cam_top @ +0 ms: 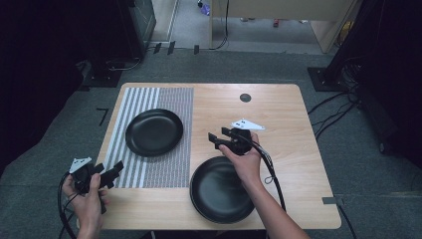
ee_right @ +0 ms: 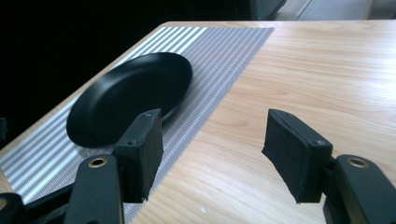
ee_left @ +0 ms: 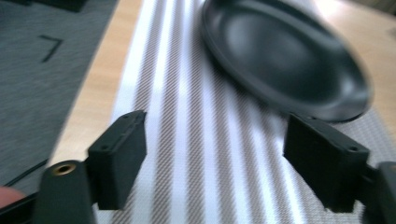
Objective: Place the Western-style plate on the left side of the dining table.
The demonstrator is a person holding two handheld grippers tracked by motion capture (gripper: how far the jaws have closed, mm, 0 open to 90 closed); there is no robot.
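Note:
A black plate (cam_top: 154,131) lies on the striped placemat (cam_top: 149,169) on the table's left half; the same plate (ee_left: 285,56) fills the top of the left gripper view and plate (ee_right: 130,100) sits left of centre in the right gripper view. A second black plate (cam_top: 214,194) rests on bare wood near the front edge, partly under the right hand. My left gripper (cam_top: 115,170) hovers at the mat's front left corner, jaws open and empty. Over the wood, just beyond the near plate, my right gripper (cam_top: 215,139) points toward the mat, open with nothing between its jaws.
The wooden table (cam_top: 278,114) has a small round dark cap (cam_top: 245,97) near its back edge. Cables (cam_top: 271,172) trail from the right gripper across the front right. Grey carpet and dark equipment stands surround the table.

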